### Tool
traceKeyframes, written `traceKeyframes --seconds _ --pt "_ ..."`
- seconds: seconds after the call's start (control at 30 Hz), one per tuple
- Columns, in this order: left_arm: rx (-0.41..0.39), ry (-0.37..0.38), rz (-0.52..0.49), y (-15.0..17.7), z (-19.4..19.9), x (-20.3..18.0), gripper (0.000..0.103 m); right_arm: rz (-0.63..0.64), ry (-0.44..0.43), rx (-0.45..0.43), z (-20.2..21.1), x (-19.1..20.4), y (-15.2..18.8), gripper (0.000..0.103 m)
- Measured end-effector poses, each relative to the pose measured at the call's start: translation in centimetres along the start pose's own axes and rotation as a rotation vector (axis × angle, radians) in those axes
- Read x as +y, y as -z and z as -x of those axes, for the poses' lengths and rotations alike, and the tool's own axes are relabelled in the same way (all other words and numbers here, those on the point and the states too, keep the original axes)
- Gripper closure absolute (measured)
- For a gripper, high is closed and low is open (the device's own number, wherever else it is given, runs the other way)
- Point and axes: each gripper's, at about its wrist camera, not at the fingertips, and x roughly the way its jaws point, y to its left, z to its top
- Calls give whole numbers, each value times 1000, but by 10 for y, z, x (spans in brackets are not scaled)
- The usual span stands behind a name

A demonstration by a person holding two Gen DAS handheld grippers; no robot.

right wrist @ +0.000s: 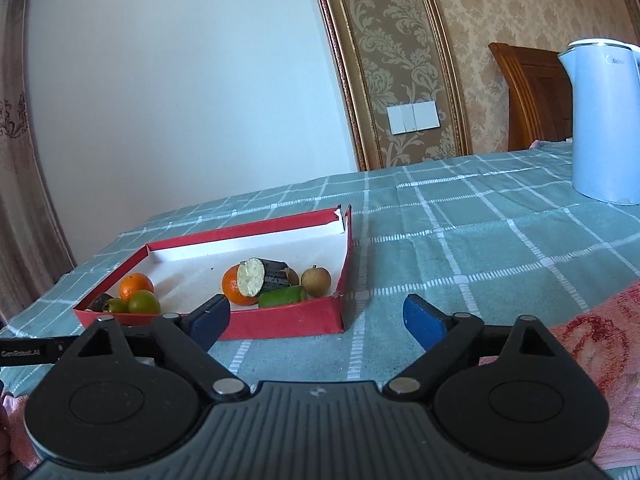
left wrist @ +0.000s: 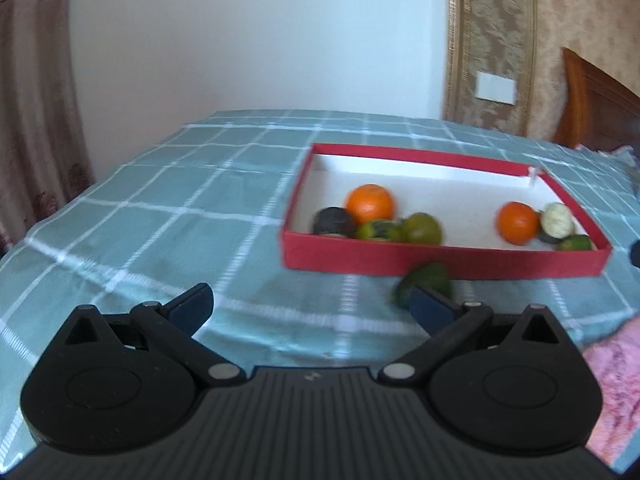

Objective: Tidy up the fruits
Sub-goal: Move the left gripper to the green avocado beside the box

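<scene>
Fruits (right wrist: 248, 284) in a red box (right wrist: 288, 322) on the green checked tablecloth (right wrist: 460, 240), white wall (right wrist: 180, 100) behind, both jaws spread and empty.

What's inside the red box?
Inside the red box: two oranges, green fruits, a dark one, a cut pale-faced piece, a brown one. Anything beneath them is hidden.

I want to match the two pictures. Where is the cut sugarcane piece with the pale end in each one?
Left wrist view: the sugarcane piece is at the box's right end, beside an orange.
Right wrist view: it is in the box's right half, leaning on that orange.
Shared landmark: the red box.
</scene>
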Motion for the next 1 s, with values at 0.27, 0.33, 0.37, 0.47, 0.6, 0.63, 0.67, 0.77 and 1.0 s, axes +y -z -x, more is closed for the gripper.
traceKeyframes --seconds 0.27,0.33,0.37,0.47,0.6,0.63,0.67,0.77,1.0 --pt "71 -23 -45 -8 -19 -27 0 -47 -18 3 0 -8 1 9" --pt "49 17 -52 -8 -16 -31 0 -54 -22 6 -1 -9 1 9" --pt "43 39 -54 -8 -15 -33 0 -56 -26 9 -1 -9 0 9" --pt "40 55 -62 -11 -17 -40 0 -62 -34 12 -1 -11 0 9" --pt "65 54 -44 -15 -28 -42 0 -83 -44 6 -1 -14 1 9" --pt "67 49 -42 -15 -30 -43 0 -89 -47 5 0 -15 1 9" --pt "68 48 -44 -14 -32 -43 4 -94 -49 6 0 -16 1 9" --pt "100 65 -50 -12 -38 -43 26 -108 -58 11 -1 -18 1 9" --pt "92 99 -60 -9 -39 -43 40 -138 -72 9 -1 -22 1 9"
